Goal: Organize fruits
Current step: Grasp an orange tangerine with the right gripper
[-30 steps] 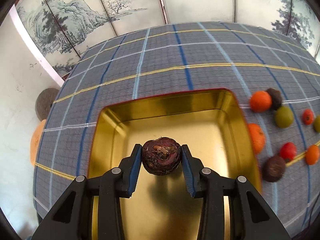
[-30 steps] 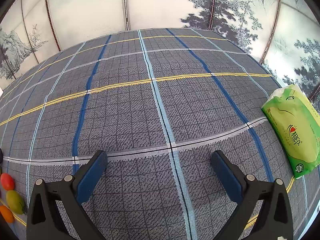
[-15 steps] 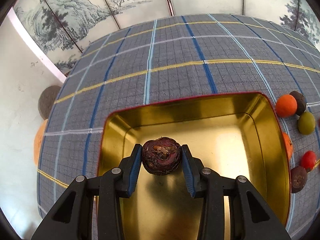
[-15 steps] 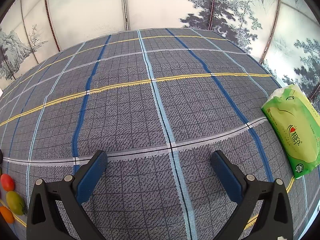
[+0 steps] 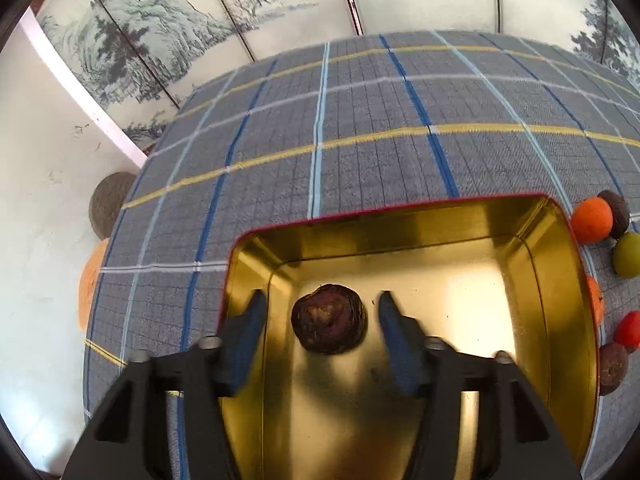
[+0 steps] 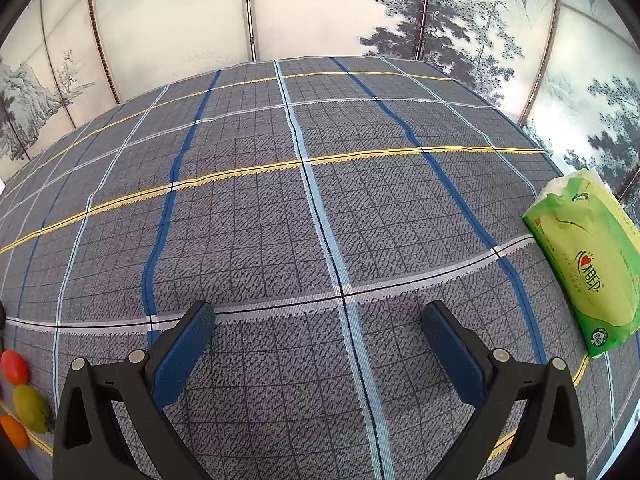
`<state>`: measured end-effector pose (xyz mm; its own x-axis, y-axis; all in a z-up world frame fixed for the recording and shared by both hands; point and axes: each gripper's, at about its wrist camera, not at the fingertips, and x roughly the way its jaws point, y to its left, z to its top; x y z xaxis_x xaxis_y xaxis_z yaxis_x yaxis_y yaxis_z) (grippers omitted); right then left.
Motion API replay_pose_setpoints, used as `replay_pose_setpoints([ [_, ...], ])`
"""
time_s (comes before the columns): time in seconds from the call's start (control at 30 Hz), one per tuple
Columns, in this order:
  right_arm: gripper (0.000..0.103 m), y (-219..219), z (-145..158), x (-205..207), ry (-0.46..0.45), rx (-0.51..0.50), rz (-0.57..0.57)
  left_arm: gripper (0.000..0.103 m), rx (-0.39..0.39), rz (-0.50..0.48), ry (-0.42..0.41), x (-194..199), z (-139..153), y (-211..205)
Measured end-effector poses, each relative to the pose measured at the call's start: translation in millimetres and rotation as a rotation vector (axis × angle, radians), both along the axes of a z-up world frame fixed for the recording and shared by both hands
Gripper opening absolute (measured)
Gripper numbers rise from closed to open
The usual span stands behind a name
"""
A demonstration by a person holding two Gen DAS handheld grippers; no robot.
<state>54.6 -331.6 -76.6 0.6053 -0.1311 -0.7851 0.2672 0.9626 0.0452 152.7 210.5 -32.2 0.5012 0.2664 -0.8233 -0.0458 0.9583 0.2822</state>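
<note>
A dark purple-brown round fruit [image 5: 329, 319] lies on the floor of the gold tin tray [image 5: 404, 224]. My left gripper [image 5: 321, 304] hangs over the tray with its jaws opening; the blue pads stand clear of the fruit on both sides. To the right of the tray lie an orange fruit [image 5: 591, 220], a dark brown one [image 5: 618, 213], a green one [image 5: 628, 255], a small red one [image 5: 627, 329] and another brown one [image 5: 612, 368]. My right gripper [image 6: 318, 326] is open over bare checked cloth, holding nothing. Small red [image 6: 14, 367], green [image 6: 30, 403] and orange [image 6: 14, 432] fruits sit at its far left.
A green tissue pack [image 6: 588, 260] lies at the right edge of the table. The grey checked cloth [image 5: 360, 120] covers the table up to a painted folding screen [image 6: 440, 12]. A brown round cushion [image 5: 108, 204] and an orange one [image 5: 89, 284] sit off the table's left edge.
My left gripper's jaws have spread apart and let go of the dark fruit, which now lies in the tray. The right gripper has not moved.
</note>
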Motion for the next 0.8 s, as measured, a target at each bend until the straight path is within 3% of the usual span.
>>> replay_pose_setpoints([
  [0.13,0.103,0,0,0,0.000,0.000,0.000,0.070,-0.012,-0.021,-0.062,-16,17,-4],
  [0.4,0.103,-1,1,-3,-0.012,0.017,0.014,0.072,-0.244,-0.033,-0.244,-102,68,-25],
  [0.53,0.095,0,18,-40,-0.181,0.127,0.079,0.074,-0.351,-0.009,-0.302,-154,76,-39],
  [0.6,0.085,25,36,-70,-0.268,0.182,0.207,0.074,-0.429,-0.002,-0.318,-178,74,-45],
  [0.67,0.085,60,55,-96,-0.327,0.233,0.395,0.074,-0.482,-0.005,-0.304,-196,71,-53],
  [0.73,0.085,101,69,-115,-0.345,0.250,0.611,0.074,-0.484,0.014,-0.273,-211,68,-65],
  [0.8,0.082,147,77,-129,-0.327,0.191,0.794,0.074,-0.464,0.032,-0.281,-227,66,-78],
])
